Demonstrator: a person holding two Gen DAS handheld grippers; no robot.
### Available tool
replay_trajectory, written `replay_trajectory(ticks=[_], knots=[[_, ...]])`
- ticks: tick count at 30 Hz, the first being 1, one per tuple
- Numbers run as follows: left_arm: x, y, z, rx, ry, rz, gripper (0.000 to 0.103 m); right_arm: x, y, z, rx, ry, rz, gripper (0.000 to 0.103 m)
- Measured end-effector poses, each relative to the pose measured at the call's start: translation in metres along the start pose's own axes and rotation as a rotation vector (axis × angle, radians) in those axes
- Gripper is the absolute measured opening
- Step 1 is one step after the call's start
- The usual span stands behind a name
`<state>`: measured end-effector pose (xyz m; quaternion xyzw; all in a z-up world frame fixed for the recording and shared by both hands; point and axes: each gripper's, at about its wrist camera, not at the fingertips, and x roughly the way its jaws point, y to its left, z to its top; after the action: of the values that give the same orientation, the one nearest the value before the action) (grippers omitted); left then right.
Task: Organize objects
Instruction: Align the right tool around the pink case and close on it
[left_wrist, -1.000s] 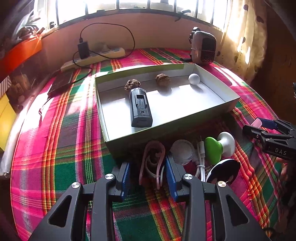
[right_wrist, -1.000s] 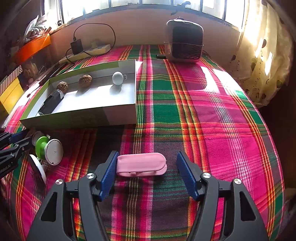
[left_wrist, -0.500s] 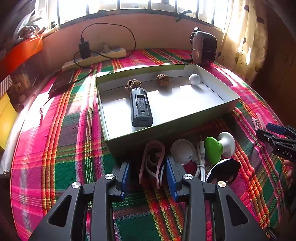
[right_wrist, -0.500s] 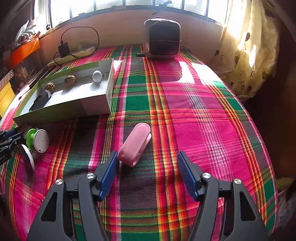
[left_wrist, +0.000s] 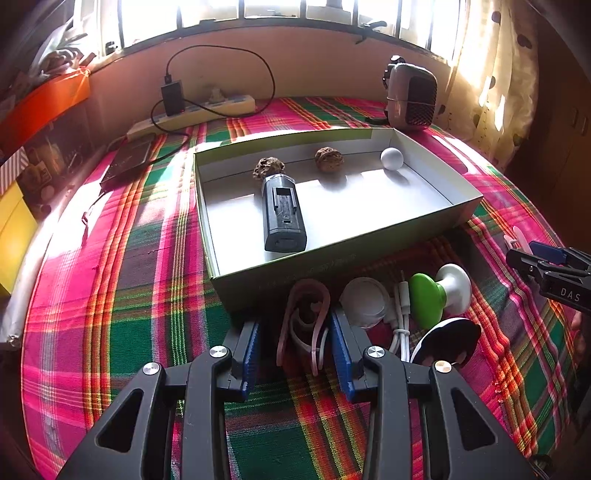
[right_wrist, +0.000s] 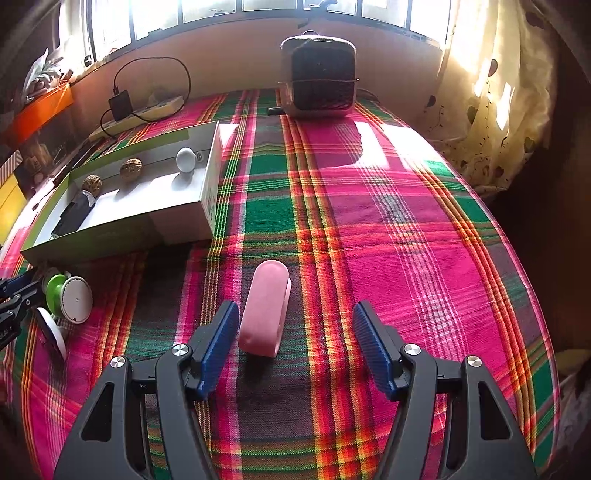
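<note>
My left gripper (left_wrist: 299, 349) stands open low over the plaid cloth. A looped pink band (left_wrist: 303, 321) lies between its blue pads, just before the box's front wall. In the right wrist view my right gripper (right_wrist: 295, 347) is open wide around a pink oblong case (right_wrist: 264, 310). The case lies lengthwise on the cloth, close to the left pad and apart from the right one. The shallow box (left_wrist: 332, 258), white inside, holds a black device (left_wrist: 282, 214), two walnuts (left_wrist: 269, 168) and a white ball (left_wrist: 391, 158). The right gripper (left_wrist: 546, 262) shows at the left wrist view's right edge.
Beside the band lie a white round lid (left_wrist: 364, 302), a white cable (left_wrist: 400, 321), a green-and-white knob (left_wrist: 439, 291) and a black-and-white disc (left_wrist: 447, 339). A small heater (right_wrist: 319, 79), a power strip (left_wrist: 192, 114) and a dark flat slab (left_wrist: 129, 160) sit toward the window. A curtain hangs at right.
The pink case went from lying crosswise between the right gripper's fingers to lying lengthwise near the left finger. In the left wrist view the right gripper drew off rightward. The left gripper kept still.
</note>
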<state>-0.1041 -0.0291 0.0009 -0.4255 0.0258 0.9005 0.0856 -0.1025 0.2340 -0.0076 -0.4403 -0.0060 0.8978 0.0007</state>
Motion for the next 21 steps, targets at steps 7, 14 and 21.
replay_trajectory(ticks=[7,14,21], knots=[[0.0005,-0.0002,0.0001,0.001,0.0,0.002,0.032,-0.0007,0.0007,0.0001,0.0,-0.002,-0.002,0.065],[-0.0001,0.0027,0.0004,-0.008,-0.001,0.011,0.027,-0.0027,-0.0006,-0.0008,0.01,-0.01,0.002,0.053],[-0.0005,0.0059,0.0005,-0.023,-0.002,0.016,0.022,-0.005,-0.0008,-0.002,0.01,-0.018,0.007,0.03]])
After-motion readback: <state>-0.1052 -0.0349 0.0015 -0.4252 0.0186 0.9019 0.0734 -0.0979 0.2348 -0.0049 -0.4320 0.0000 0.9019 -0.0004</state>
